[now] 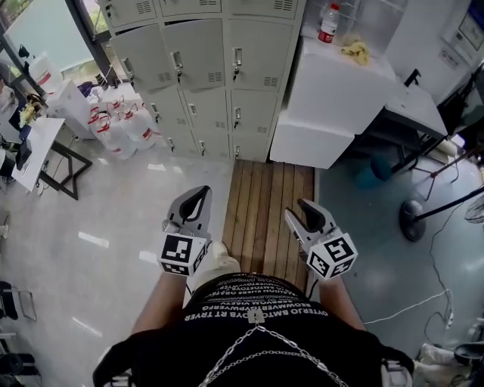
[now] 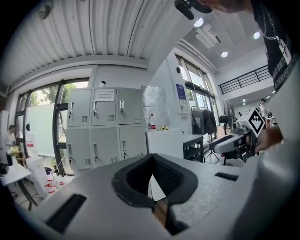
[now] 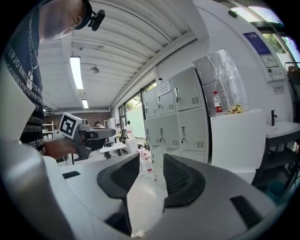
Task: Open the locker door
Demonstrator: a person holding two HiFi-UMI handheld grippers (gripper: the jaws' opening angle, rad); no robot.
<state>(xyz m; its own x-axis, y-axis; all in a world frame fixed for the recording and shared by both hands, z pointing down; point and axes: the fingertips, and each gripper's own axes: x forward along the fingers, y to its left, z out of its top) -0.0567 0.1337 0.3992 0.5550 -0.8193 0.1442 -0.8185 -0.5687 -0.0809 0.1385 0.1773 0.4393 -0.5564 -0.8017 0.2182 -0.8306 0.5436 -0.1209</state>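
Observation:
A bank of grey lockers [image 1: 200, 60] stands against the far wall, every door closed, each with a small handle [image 1: 237, 59]. The lockers also show in the left gripper view [image 2: 103, 126] and the right gripper view [image 3: 176, 117], several steps away. I hold both grippers low in front of my waist, far from the lockers. My left gripper [image 1: 198, 193] [image 2: 152, 157] is shut, tips touching, with nothing in it. Beside it, my right gripper [image 1: 306, 208] [image 3: 157, 157] stands open with an empty gap between its pads.
A strip of wooden planks [image 1: 268, 204] leads to the lockers. A white cabinet [image 1: 333, 91] to their right carries a red-capped bottle [image 1: 327, 23] and a yellow object [image 1: 355, 51]. Water jugs [image 1: 125, 125] and a table [image 1: 38, 151] stand left. A fan base [image 1: 412, 219] sits right.

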